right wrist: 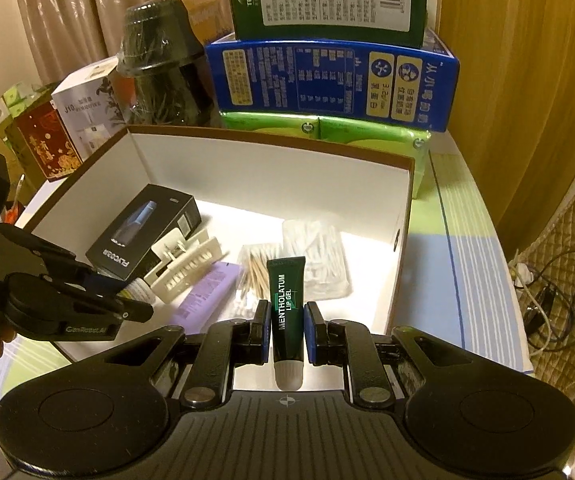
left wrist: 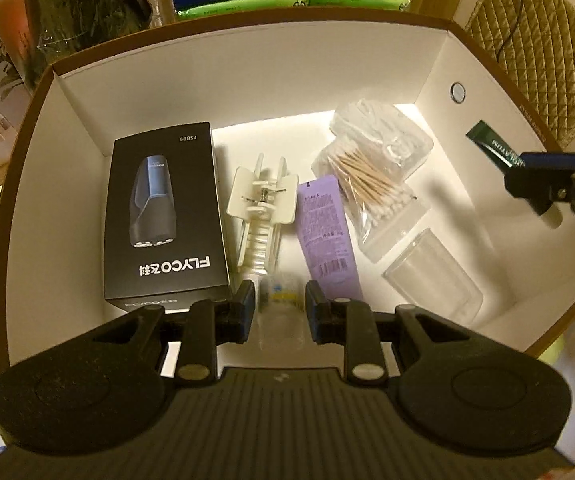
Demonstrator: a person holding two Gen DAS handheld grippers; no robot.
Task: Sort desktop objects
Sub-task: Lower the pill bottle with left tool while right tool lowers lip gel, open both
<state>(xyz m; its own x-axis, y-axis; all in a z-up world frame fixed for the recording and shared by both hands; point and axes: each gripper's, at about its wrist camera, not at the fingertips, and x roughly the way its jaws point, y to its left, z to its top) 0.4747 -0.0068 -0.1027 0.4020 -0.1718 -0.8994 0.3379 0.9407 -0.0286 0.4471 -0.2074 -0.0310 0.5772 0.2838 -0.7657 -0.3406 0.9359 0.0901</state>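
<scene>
Sorting well advanced; one item in transit.
Right gripper [right wrist: 286, 334] clamped on lip gel tube [right wrist: 286, 304] above box [left wrist: 247, 92]; left gripper [left wrist: 279, 314] apart around a small bottle [left wrist: 281, 292] (blurred). Shaver carton [left wrist: 165, 216] and cotton swabs [left wrist: 367, 180] already inside.

Open white-lined box [left wrist: 439, 60], brown rim. Inside, left side: black shaver carton [left wrist: 165, 216] lying flat, label up. Beside it, cream plastic clip [left wrist: 261, 208], then a lilac tube [left wrist: 327, 232] lying flat. Right of that: bag of wooden-stemmed cotton swabs [left wrist: 367, 184] resting on a clear plastic case, near a clear lid [left wrist: 433, 280]. Small clear bottle [left wrist: 281, 308] with yellow label at near wall, blurred. Dark green lip gel tube [right wrist: 286, 308], white cap toward the camera, held above the box's near edge.
</scene>
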